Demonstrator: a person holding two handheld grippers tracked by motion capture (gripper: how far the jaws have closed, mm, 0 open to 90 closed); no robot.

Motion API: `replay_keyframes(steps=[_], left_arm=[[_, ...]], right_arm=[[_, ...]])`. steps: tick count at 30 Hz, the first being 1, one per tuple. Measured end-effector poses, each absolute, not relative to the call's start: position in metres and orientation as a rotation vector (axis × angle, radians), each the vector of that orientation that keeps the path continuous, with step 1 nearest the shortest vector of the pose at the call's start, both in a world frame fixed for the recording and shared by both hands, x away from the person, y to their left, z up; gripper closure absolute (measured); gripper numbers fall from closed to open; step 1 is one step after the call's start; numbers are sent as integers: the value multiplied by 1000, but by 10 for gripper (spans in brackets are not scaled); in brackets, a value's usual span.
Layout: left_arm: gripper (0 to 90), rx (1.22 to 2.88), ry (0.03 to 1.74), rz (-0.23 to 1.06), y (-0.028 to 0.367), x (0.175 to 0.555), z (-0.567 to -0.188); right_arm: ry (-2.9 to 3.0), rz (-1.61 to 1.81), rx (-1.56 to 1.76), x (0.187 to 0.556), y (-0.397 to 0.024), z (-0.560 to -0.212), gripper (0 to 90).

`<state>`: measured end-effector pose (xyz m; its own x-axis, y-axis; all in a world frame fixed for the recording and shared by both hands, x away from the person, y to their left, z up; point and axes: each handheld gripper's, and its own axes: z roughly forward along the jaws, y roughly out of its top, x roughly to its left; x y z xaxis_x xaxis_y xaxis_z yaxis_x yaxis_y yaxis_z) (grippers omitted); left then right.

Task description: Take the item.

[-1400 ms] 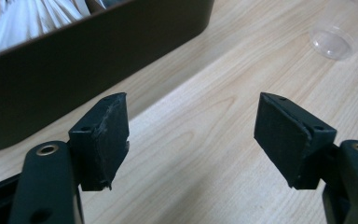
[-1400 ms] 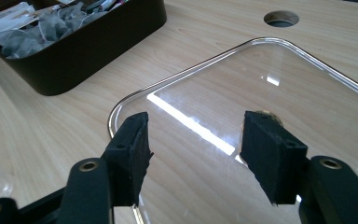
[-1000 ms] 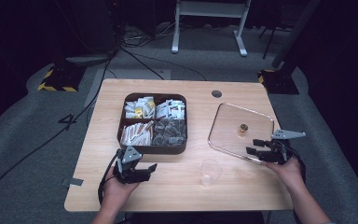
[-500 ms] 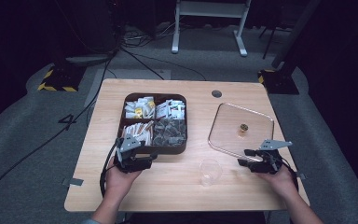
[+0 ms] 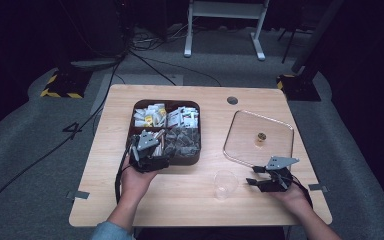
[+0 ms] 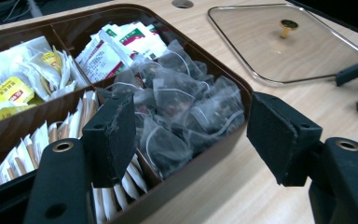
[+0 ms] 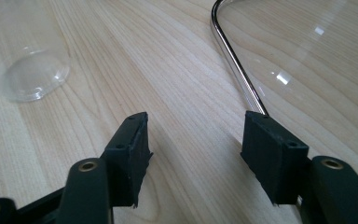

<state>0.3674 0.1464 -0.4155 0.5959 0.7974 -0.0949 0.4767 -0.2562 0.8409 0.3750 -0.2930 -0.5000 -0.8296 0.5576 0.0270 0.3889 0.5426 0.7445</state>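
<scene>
At centre-left of the high view: brown compartment box (image 5: 196, 159), four sections, lid off. Upper sections hold white paper sachets (image 5: 150, 116); lower right section holds dark mesh tea bags (image 5: 182, 141); lower left section holds slim paper sticks (image 6: 21, 154). Left gripper (image 5: 152, 161), at the box's lower left corner in the high view, jaws spread with nothing between the pads; in the left gripper view the jaws frame the tea bags (image 6: 186, 109) and hang above the box's near rim. Right gripper (image 5: 258, 176), lower right of the high view, low over bare table (image 5: 180, 200), jaws spread and empty; in the right gripper view one jaw stands just beside the metal rim of the glass lid (image 7: 235, 58), apart from it. Glass lid (image 5: 240, 131) lies flat to the right of the box, gold knob (image 5: 260, 137) upward. Clear plastic cup (image 5: 224, 183) lies on its side between the grippers, nearer the right one; seen at upper left of the right gripper view (image 7: 25, 70). Handling note, by judgement: the step in hand appears to be fetching one tea bag. Lower the left jaws over a single bag at the top of the heap, pinch its body rather than a string, and lift straight so neighbours do not trail out. The cup wants righting by the right gripper; grip lightly, as thin plastic will buckle.
</scene>
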Motion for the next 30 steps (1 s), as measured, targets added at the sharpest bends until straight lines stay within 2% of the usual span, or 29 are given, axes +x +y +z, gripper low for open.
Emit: replay_keyframes(steps=[6, 14, 21, 28, 30], left_arm=[[331, 1943, 1054, 416, 136, 388, -413], [343, 2023, 1064, 391, 109, 410, -419], [414, 2080, 1138, 326, 98, 433, -431], [550, 2152, 1159, 295, 88, 444, -437], [550, 2172, 1172, 296, 85, 446, -440]], right_arm=[[2538, 1162, 780, 375, -294, -503, 369], [2540, 1162, 778, 376, -294, -503, 367], [2541, 1164, 775, 376, -294, -503, 367], [2541, 1165, 774, 376, -294, -503, 367], [2542, 1165, 773, 376, -294, -503, 367]])
